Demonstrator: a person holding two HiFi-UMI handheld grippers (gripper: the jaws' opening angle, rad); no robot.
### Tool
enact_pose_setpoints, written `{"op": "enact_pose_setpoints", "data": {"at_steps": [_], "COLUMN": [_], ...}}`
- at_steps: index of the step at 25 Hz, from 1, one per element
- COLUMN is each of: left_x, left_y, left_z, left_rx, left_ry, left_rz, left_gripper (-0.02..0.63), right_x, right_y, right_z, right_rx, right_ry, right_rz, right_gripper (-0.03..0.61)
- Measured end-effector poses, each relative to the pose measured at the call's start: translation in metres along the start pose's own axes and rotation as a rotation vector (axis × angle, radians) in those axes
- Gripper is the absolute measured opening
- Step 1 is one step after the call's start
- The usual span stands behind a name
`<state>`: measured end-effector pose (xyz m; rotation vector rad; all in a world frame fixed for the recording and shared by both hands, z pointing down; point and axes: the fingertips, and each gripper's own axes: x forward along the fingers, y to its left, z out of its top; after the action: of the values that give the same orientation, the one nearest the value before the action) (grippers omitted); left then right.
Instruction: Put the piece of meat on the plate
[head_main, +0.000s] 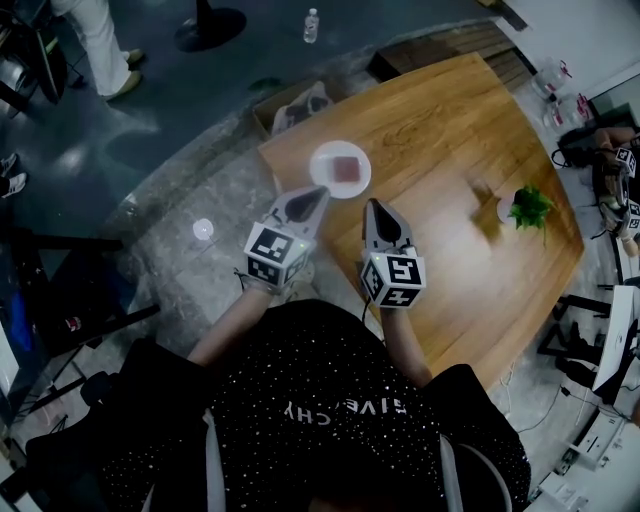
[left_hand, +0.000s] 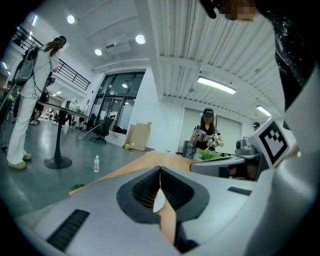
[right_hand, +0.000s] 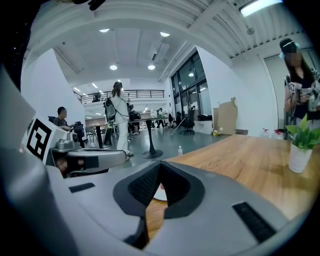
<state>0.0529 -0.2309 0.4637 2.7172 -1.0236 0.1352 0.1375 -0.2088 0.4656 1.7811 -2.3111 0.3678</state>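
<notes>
A reddish piece of meat (head_main: 346, 168) lies on the white plate (head_main: 322, 159) near the far left corner of the wooden table (head_main: 440, 120). My left gripper (head_main: 318, 190) is shut and empty, with its tips just short of the plate's near rim. To its right, my right gripper (head_main: 372, 205) is also shut and empty, a little nearer to me. Through the left gripper's (left_hand: 160, 169) closed jaws a sliver of the plate (left_hand: 158, 202) shows. The right gripper view shows that gripper (right_hand: 159, 164) shut, with the plate (right_hand: 160, 193) behind its jaws.
A small potted plant (head_main: 522, 208) stands on the table's right part. A cardboard box (head_main: 296, 105) sits on the floor beyond the table's corner, a water bottle (head_main: 311, 25) farther off. A person (right_hand: 119, 117) stands in the room; another (left_hand: 206, 131) stands past the table's far end.
</notes>
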Motion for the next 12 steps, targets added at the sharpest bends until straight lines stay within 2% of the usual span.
{"op": "enact_pose_setpoints", "data": {"at_steps": [12], "left_x": [-0.0059], "left_y": [-0.0046], "left_z": [-0.0019], "left_rx": [0.0], "left_ry": [0.025], "left_rz": [0.012], "left_gripper": [0.011], "right_x": [-0.0075], "right_y": [0.0034], "right_z": [-0.0034], "right_rx": [0.004], "right_ry": [0.022], "right_rz": [0.015], "right_gripper": [0.011]}}
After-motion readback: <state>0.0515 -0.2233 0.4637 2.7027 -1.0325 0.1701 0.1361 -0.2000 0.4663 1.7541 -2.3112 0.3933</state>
